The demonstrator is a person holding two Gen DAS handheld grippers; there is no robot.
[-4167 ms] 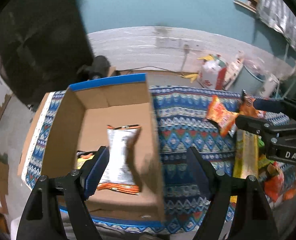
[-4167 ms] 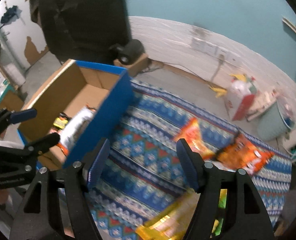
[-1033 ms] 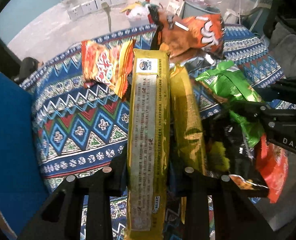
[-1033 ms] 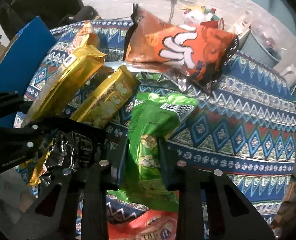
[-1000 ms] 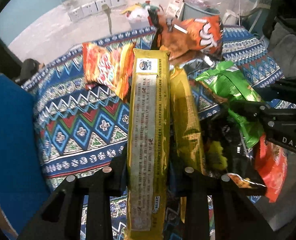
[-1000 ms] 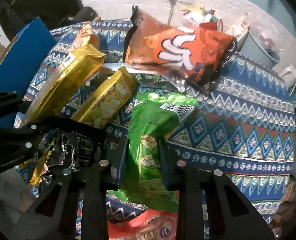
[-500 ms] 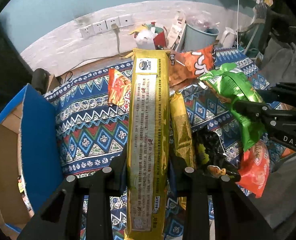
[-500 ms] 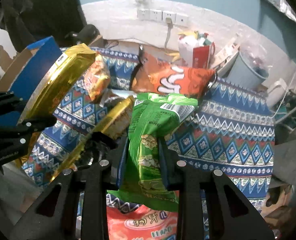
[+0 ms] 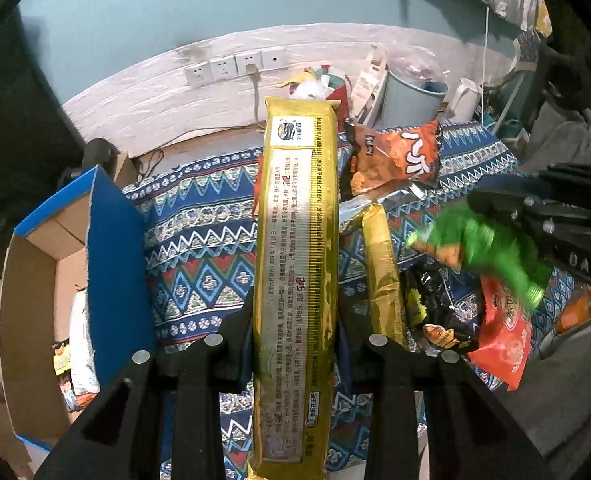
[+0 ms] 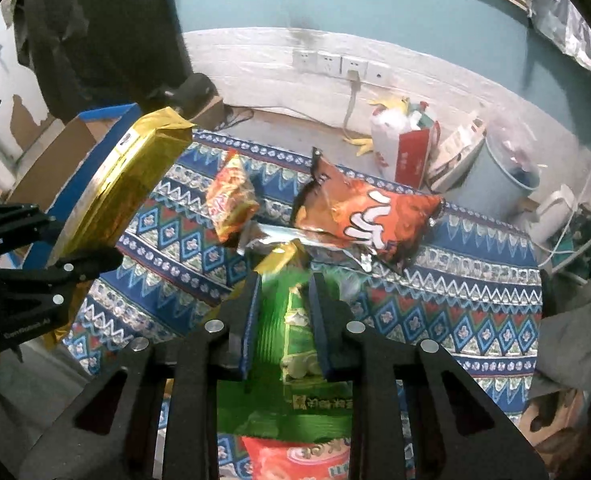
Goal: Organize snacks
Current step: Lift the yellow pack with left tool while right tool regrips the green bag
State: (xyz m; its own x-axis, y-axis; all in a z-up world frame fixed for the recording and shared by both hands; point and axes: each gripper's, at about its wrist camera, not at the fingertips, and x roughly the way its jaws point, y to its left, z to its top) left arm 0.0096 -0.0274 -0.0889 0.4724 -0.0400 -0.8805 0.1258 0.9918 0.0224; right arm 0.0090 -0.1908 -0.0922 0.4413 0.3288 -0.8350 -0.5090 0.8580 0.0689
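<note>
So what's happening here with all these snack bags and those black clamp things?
A person is sorting snacks with two handheld grippers. The left gripper is clamped on a long gold foil packet, and the right gripper is clamped on a green snack bag; both are lifted off the patterned blue cloth. An open cardboard box with blue sides sits to the left, some snacks already inside.

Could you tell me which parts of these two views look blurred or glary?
Left wrist view: the green snack bag is smeared by motion, the gold biscuit pack stays sharp. Right wrist view: the green bag is soft between the right claw; glare streaks the gold pack's foil.
</note>
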